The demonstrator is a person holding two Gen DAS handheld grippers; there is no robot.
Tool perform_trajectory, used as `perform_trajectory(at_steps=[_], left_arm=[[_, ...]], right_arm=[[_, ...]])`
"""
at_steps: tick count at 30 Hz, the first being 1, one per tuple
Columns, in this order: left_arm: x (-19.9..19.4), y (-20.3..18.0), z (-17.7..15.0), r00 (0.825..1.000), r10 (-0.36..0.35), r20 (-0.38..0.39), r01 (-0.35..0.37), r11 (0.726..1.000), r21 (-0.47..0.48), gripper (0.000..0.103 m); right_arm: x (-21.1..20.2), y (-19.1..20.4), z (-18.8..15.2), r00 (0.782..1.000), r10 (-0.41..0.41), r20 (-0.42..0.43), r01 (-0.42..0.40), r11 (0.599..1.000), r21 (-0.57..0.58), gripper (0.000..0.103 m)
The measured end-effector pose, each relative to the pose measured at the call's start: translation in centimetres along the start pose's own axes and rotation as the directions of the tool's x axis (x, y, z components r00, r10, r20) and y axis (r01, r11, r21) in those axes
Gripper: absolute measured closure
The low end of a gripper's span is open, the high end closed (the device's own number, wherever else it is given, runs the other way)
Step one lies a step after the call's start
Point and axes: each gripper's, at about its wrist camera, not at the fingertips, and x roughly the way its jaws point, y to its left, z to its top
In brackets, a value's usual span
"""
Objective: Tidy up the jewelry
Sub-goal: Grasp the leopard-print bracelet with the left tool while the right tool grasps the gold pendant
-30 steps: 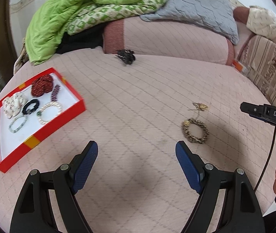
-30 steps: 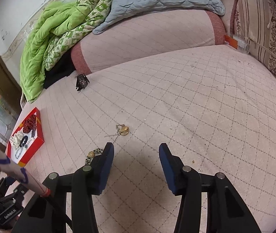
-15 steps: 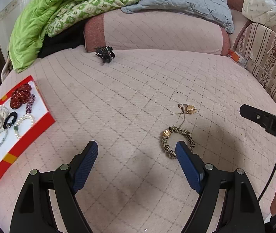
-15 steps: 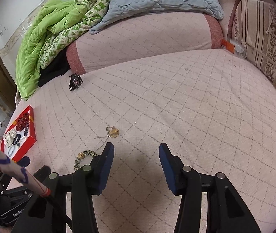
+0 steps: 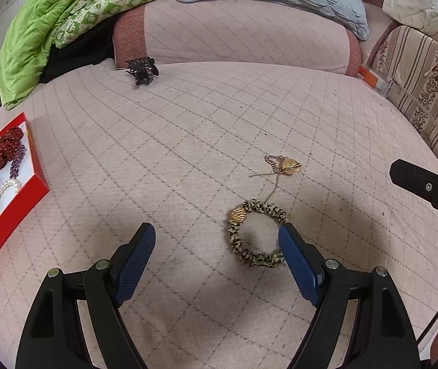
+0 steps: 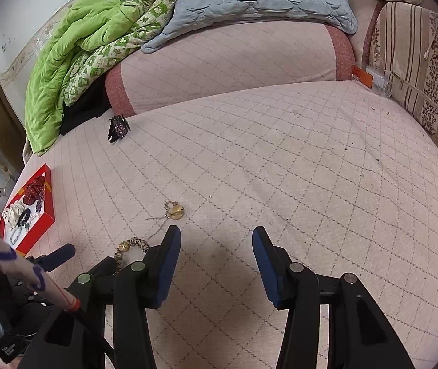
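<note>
We had swung our spread, empty left claw rightward; the scrunchie lay touching its lower-right finger.

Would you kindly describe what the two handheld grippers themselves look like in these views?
Both match. The left gripper has two black plastic arms with silver rivets, each ending in a flat blue textured pad. The right gripper has the same black arms, silver rivets and blue pads. In the right wrist view a pale tube marked with blue ink and red bands crosses the lower left corner. No sleeve shows.
</note>
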Motion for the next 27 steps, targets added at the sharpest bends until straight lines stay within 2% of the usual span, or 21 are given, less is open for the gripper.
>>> perform_trajectory(at_steps=[5, 7, 9, 11, 14, 16, 22, 27], left_arm=[[0.8, -0.7, 0.0, 1.000, 0.003, -0.001, -0.003, 1.000, 0.017, 0.022], [1.2, -0.8, -0.1, 1.000, 0.015, 0.001, -0.015, 1.000, 0.023, 0.029], [1.8, -0.6, -0.2, 1.000, 0.016, -0.016, -0.016, 1.000, 0.019, 0.063], [2.6, -0.3, -0.4, 0.999, 0.009, -0.037, -0.008, 1.000, 0.015, 0.079], [2.7, -0.1, -0.5, 1.000, 0.013, -0.021, -0.012, 1.000, 0.028, 0.085], [2.7, 0.0, -0.4, 1.000, 0.019, -0.015, -0.018, 0.999, 0.037, 0.096], [2.0, 1.3, -0.8, 1.000, -0.016, -0.012, 0.017, 0.999, 0.036, 0.097], [0.8, 3.2, -1.0, 0.999, -0.042, 0.004, 0.042, 0.999, 0.016, 0.097]], right_arm=[[-0.1, -0.3, -0.1, 1.000, -0.002, 0.001, 0.002, 1.000, 0.002, 0.051], [-0.1, -0.3, -0.1, 1.000, -0.003, 0.000, 0.003, 1.000, 0.003, 0.051], [-0.1, -0.4, -0.1, 1.000, 0.000, -0.001, 0.000, 1.000, 0.008, 0.050], [-0.1, -0.6, -0.1, 1.000, -0.004, 0.000, 0.004, 1.000, 0.010, 0.050], [0.1, -0.9, 0.0, 1.000, -0.005, -0.004, 0.005, 1.000, 0.021, 0.050], [0.2, -0.9, 0.1, 1.000, -0.009, -0.006, 0.009, 1.000, 0.026, 0.050], [1.1, -0.7, 0.3, 1.000, -0.001, -0.022, 0.002, 0.999, 0.034, 0.050], [2.6, -0.2, 0.6, 0.997, 0.051, -0.053, -0.048, 0.997, 0.066, 0.050]])
